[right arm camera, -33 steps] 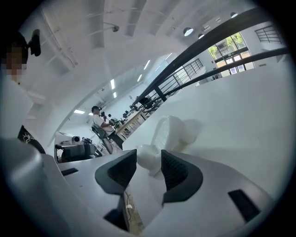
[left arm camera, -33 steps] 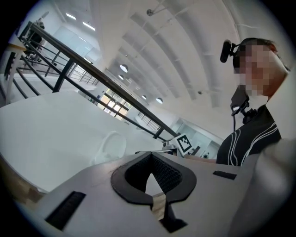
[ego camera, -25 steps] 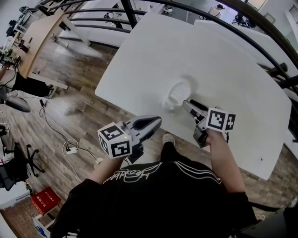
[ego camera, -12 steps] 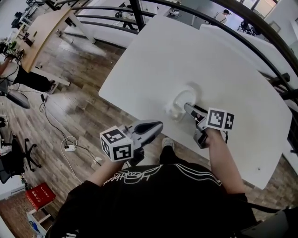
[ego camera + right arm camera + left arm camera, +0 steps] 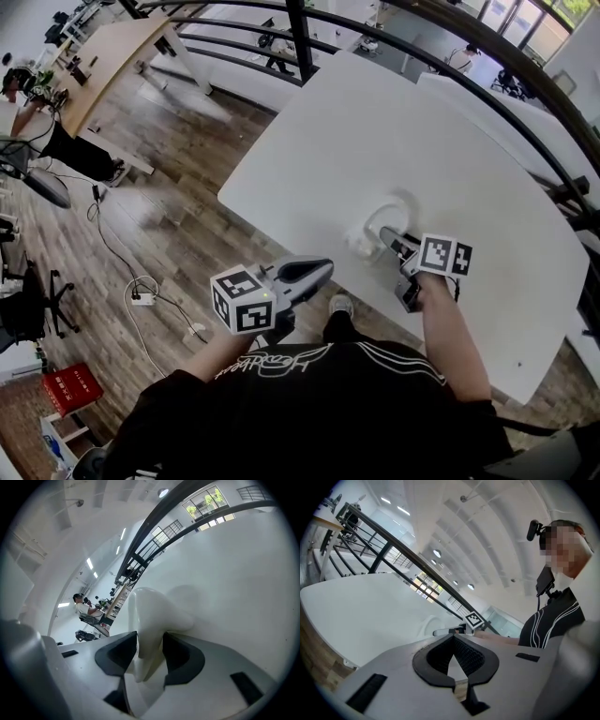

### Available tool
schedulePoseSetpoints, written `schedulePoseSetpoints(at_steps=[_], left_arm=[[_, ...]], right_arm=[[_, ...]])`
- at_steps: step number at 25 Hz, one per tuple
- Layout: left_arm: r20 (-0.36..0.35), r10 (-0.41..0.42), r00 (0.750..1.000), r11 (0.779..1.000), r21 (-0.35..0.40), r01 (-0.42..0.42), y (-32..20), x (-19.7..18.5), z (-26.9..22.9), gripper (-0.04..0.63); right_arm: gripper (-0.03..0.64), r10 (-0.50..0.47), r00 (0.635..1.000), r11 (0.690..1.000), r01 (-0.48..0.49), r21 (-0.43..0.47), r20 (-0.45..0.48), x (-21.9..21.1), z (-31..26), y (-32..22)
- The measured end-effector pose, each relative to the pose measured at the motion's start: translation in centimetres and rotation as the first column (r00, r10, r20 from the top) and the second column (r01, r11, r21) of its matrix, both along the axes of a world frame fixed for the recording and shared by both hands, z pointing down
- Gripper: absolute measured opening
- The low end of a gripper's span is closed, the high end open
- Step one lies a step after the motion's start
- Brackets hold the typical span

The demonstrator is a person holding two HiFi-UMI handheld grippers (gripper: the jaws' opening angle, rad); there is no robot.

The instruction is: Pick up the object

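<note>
One white table [image 5: 375, 122], floorboards [image 5: 187, 216]; right hand-held gripper [image 5: 150, 644] tight on object [image 5: 151, 609], left hand-held gripper [image 5: 453, 638] closed, empty.

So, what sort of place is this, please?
Most likely an open-plan office or workshop: large white tables stand beside a black railing, and there is a long wooden desk and a black office chair on a wooden floor.

bright overhead daylight, soft shadows, heavy fisheye distortion, dark vignetted corners, near parts blurred
</note>
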State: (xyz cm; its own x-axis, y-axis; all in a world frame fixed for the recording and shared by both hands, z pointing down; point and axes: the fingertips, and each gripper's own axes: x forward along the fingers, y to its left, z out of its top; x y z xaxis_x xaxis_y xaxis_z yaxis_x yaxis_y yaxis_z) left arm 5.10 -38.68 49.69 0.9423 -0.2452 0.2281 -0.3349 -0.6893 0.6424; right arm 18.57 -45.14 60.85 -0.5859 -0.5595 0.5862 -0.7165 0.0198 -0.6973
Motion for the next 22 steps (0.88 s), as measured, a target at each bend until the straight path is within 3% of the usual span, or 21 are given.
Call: schedulePoseSetpoints(at_steps=[9,22], left_arm=[[0.016,0.021,1.0,1.0,0.015,-0.021,0.2,-1.1,-0.5,0.006],[0.02,-0.015,1.0,0.999,0.032,0.014,0.2,-3.1,-1.4,0.006]], right_arm=[[0.16,0.002,1.0,1.0,-0.002,0.021,0.009,-0.4,-0.8,-0.3],[0.135,0.059,0.994,0.993,-0.068,0.095,0.098,-1.4,-2.5,0.2]])
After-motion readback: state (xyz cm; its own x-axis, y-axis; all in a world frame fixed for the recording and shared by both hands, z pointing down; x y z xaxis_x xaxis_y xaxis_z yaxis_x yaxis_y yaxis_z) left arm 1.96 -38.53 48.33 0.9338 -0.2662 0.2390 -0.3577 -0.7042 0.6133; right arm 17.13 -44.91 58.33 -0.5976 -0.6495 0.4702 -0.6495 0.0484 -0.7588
